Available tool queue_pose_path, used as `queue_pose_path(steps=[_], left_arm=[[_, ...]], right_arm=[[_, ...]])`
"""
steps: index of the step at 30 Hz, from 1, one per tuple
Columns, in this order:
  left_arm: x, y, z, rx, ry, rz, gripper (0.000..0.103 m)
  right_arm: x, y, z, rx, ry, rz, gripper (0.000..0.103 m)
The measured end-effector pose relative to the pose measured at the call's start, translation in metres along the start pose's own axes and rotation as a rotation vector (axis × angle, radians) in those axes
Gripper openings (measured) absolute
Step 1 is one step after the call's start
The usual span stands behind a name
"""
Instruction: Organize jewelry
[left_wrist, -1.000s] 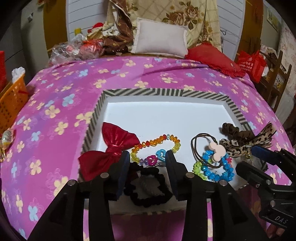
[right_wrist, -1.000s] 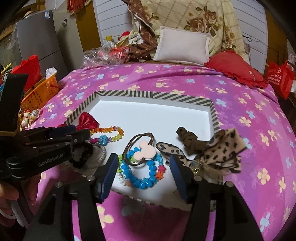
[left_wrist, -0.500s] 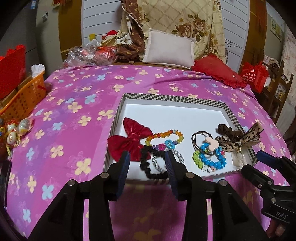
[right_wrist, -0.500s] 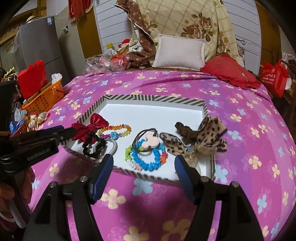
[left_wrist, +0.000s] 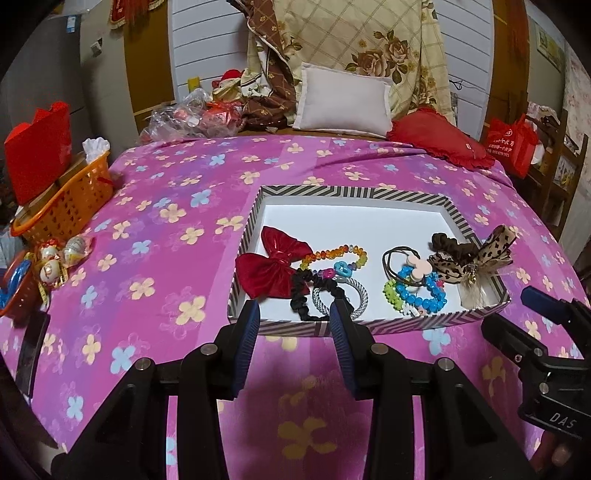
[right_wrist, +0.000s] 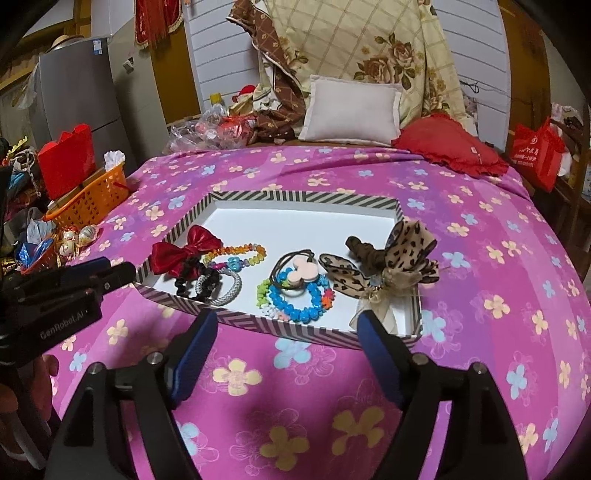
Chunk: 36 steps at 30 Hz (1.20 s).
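Jewelry and hair pieces, lot of seven or so, all lying inside striped tray (left_wrist: 369, 192) at centre frame on flowered bedspread (left_wrist: 166, 229). Change noted against the views of a second ago: both tools drawn back and slightly up from the tray, pieces formerly large between the fingers now smaller and beyond the fingertips; right gripper (right_wrist: 288, 334) with jaws just opened wider, nothing between them; left gripper (left_wrist: 293, 325) held at the same part-open gap, likewise empty. Reading for the task: every piece released into the tray, none seen on the bedspread, so sorting judged complete or nearly so. Count, left to right in the left-wrist view: red bow (left_wrist: 275, 267), one; rainbow bead bracelet (left_wrist: 334, 256), one; black scrunchie (left_wrist: 314, 295), one; silver-grey hair tie (left_wrist: 354, 299), one, partly under the scrunchie; brown elastic with pale mouse-shaped charm (left_wrist: 417, 267), one; blue bead bracelet (left_wrist: 424, 295), one, with a green beaded piece alongside, separate or joined not discernible; leopard-print bow (left_wrist: 469, 264), one, overhanging the right-hand rim, with a brown scrunchie-like piece touching it, whether separate not discernible. Small blue and pink charms beside the rainbow bracelet, count unclear. Orange basket (left_wrist: 70, 201), one, middle left, off the bedspread.
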<state>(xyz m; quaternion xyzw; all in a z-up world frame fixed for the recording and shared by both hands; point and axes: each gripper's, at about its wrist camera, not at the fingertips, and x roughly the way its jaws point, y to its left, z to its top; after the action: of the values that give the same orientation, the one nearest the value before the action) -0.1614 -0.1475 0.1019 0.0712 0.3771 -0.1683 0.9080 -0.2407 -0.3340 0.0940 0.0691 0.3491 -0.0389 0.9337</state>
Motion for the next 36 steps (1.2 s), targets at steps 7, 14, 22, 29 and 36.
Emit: queue_pose_path(steps=[7, 14, 22, 29, 36], left_arm=[[-0.015, -0.004, -0.002, 0.021, -0.025, 0.022, 0.029], [-0.025, -0.003, 0.001, 0.005, -0.052, 0.033, 0.029], [-0.030, -0.006, 0.001, 0.016, -0.069, 0.040, 0.029], [-0.030, -0.006, 0.001, 0.013, -0.069, 0.043, 0.029], [-0.030, -0.005, 0.001, 0.011, -0.065, 0.042, 0.029]], right_arm=[[-0.006, 0.004, 0.001, 0.007, -0.011, -0.002, 0.088], [-0.013, 0.004, 0.002, 0.015, -0.022, -0.009, 0.088], [-0.014, 0.002, 0.002, 0.020, -0.018, -0.008, 0.088], [-0.008, 0.004, 0.000, 0.022, -0.008, -0.004, 0.088], [-0.003, 0.003, -0.001, 0.028, 0.004, -0.001, 0.088]])
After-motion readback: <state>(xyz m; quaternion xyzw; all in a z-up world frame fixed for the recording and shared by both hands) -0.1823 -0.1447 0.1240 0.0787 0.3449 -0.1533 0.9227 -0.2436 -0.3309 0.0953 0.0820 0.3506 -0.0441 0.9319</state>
